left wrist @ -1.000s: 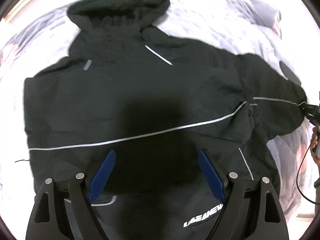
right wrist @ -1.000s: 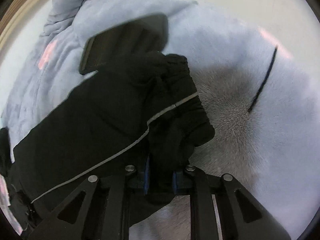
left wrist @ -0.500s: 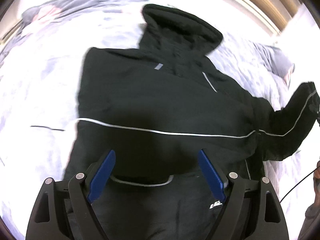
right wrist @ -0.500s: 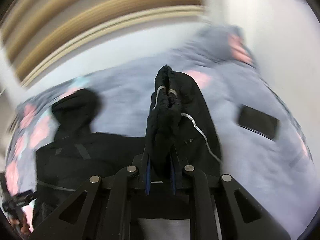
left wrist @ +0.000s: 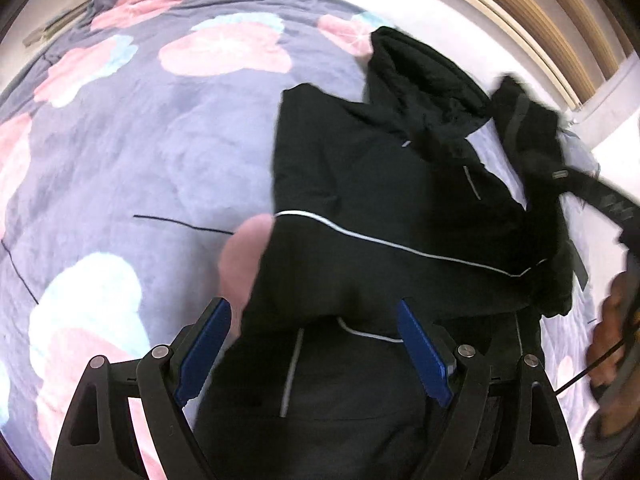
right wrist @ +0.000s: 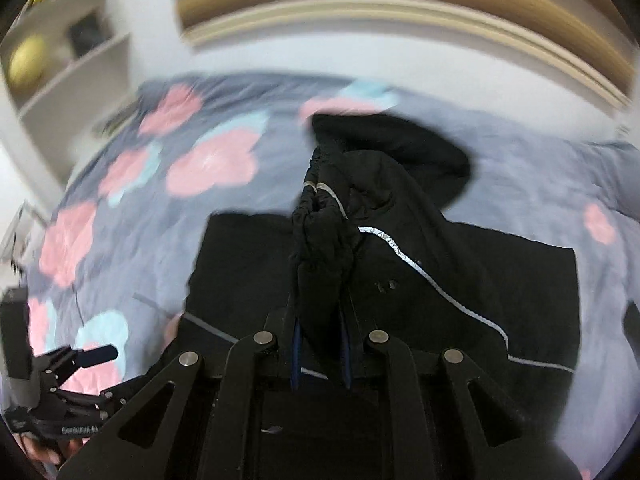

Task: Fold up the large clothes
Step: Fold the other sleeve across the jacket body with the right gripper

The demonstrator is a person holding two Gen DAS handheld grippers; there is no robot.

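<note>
A black hooded jacket (left wrist: 380, 208) with thin reflective stripes lies spread on a floral blanket (left wrist: 140, 140), its hood (right wrist: 400, 140) toward the far wall. My right gripper (right wrist: 320, 344) is shut on the sleeve cuff (right wrist: 324, 240) and holds it raised over the jacket body. In the left wrist view that lifted sleeve (left wrist: 528, 136) hangs blurred at the right, near the hood. My left gripper (left wrist: 314, 344) stands open above the jacket's lower edge with nothing between its blue pads (left wrist: 208, 344). It also shows at the lower left of the right wrist view as the left gripper (right wrist: 80, 354).
The blanket reaches well past the jacket on the left. A thin black cord (left wrist: 180, 224) lies on it beside the jacket. A hand (left wrist: 616, 320) shows at the right edge. White shelves (right wrist: 80, 64) with a yellow ball (right wrist: 26, 60) stand beyond the bed, and wooden slats (right wrist: 400, 8) run behind it.
My right gripper has lifted the sleeve off the blanket and swung it in over the jacket body. My left gripper, still open, has shifted along the jacket's lower edge.
</note>
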